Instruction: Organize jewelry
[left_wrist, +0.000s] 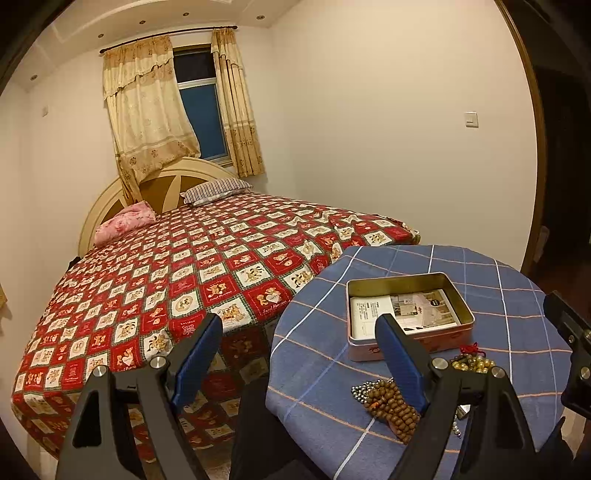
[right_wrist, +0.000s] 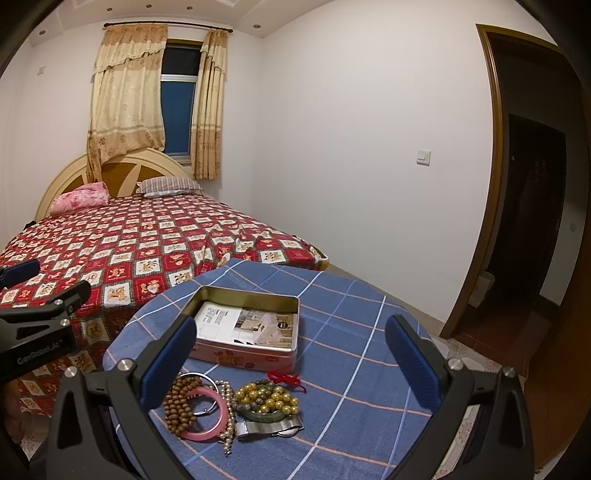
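Note:
An open pink tin box (right_wrist: 246, 354) with a printed card inside sits mid-table; it also shows in the left wrist view (left_wrist: 410, 345). In front of it lies a jewelry pile: brown wooden beads (right_wrist: 177, 404), a pink bangle (right_wrist: 216, 415), a pearl strand (right_wrist: 227, 424), golden beads (right_wrist: 269, 400), a green bangle (right_wrist: 267, 415), a red cord (right_wrist: 286, 378) and a metal watch band (right_wrist: 266, 428). The wooden beads (left_wrist: 391, 400) and golden beads (left_wrist: 472, 363) show in the left view. My left gripper (left_wrist: 299, 332) is open, left of the pile. My right gripper (right_wrist: 291, 336) is open, above it. Both are empty.
The round table has a blue checked cloth (right_wrist: 351, 332). A bed with a red patterned quilt (right_wrist: 129, 243) stands close behind and left of the table. A dark doorway (right_wrist: 532, 206) is at the right. The left gripper's body (right_wrist: 37, 325) is at the left edge of the right view.

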